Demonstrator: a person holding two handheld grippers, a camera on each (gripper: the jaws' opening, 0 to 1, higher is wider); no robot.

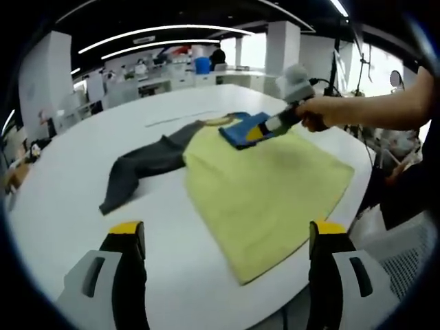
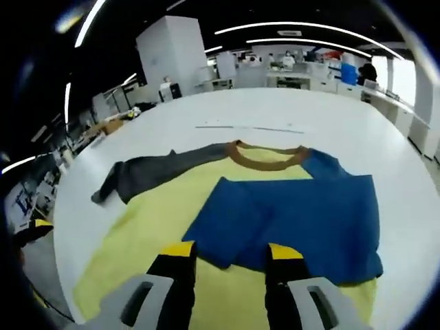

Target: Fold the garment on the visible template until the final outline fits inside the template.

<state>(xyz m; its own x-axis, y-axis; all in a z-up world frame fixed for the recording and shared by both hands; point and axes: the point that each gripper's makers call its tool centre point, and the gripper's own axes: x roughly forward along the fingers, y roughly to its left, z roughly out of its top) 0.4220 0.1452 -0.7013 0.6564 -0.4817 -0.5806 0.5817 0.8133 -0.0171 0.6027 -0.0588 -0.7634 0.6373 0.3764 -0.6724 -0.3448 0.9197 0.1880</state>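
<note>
Right tool (image 2: 230, 265) pinches the blue sleeve (image 2: 295, 216) across the yellow shirt (image 1: 265, 192); left tool (image 1: 227, 240) hangs open. Soft, limp cloth — I'd grab hems, grey sleeve (image 1: 141, 168) next.

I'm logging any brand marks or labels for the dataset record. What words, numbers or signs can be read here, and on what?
No text can be read in either view.
The garment shows plain yellow, blue and grey panels with a brown collar, with no print or label visible.
The white table bears no markings that read as text.
Background desks and equipment are too small and blurred to read.
</note>
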